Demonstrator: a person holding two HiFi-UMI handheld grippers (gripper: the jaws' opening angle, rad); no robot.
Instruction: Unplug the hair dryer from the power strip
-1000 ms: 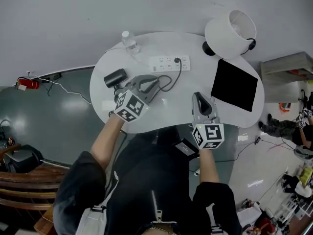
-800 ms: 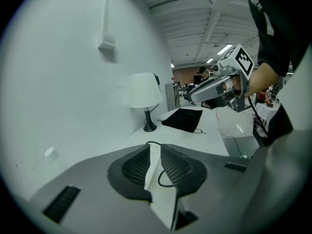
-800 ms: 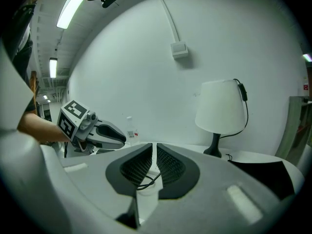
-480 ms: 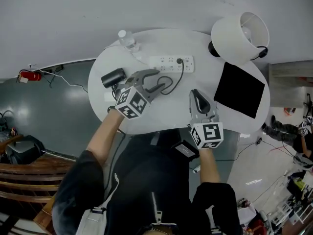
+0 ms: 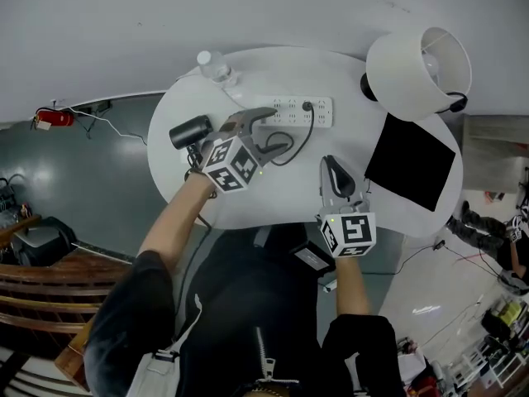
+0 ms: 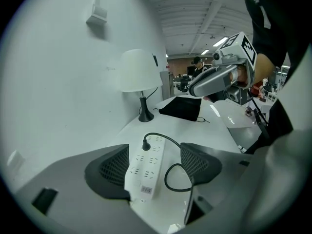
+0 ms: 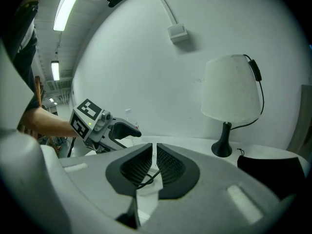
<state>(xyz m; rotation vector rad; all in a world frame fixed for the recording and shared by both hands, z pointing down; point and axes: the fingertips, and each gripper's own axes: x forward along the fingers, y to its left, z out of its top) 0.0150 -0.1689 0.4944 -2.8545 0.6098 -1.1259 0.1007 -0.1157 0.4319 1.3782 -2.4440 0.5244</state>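
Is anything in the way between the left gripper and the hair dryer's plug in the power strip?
Nothing visible blocks it. On the left gripper the jaws have just been opening and stand apart, empty, with the near end of the power strip showing between them. The plug sits farther along; its cord loops beside the strip.

Power strip (image 5: 287, 110) between hair dryer (image 5: 192, 131) and lamp (image 5: 413, 71)
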